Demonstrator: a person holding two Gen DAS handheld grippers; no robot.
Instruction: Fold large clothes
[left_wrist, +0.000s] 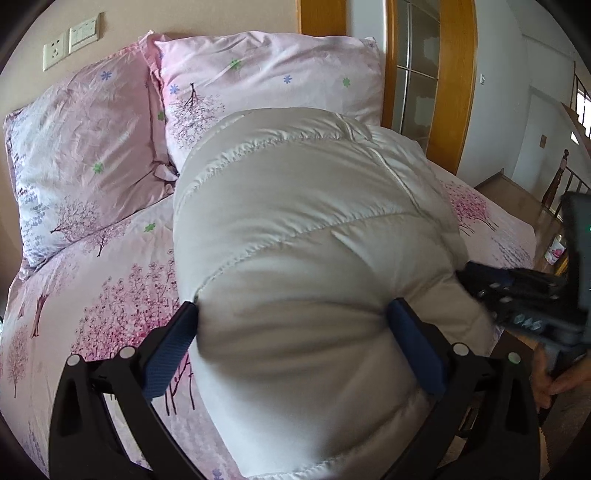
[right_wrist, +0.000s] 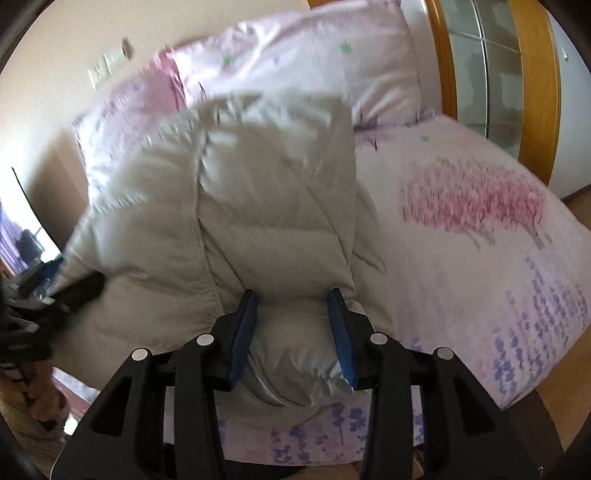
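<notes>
A white quilted puffer coat (left_wrist: 306, 236) lies on the bed, its near end bunched and lifted. My left gripper (left_wrist: 291, 310) has its blue pads (left_wrist: 173, 350) pressed against both sides of a thick fold of the coat. My right gripper (right_wrist: 293, 295) also clamps a puffy fold of the coat (right_wrist: 258, 221) between its blue pads (right_wrist: 341, 332). The right gripper also shows at the right edge of the left wrist view (left_wrist: 517, 295), touching the coat's side. The left gripper shows as a dark blur in the right wrist view (right_wrist: 74, 291). The right wrist view is motion-blurred.
The bed has a pink flower-print cover (left_wrist: 92, 280), also in the right wrist view (right_wrist: 472, 221). Two matching pillows (left_wrist: 266, 85) lean at the headboard wall. A wooden-framed glass door (left_wrist: 443, 74) stands to the right of the bed. Wall sockets (left_wrist: 70, 40) sit above the pillows.
</notes>
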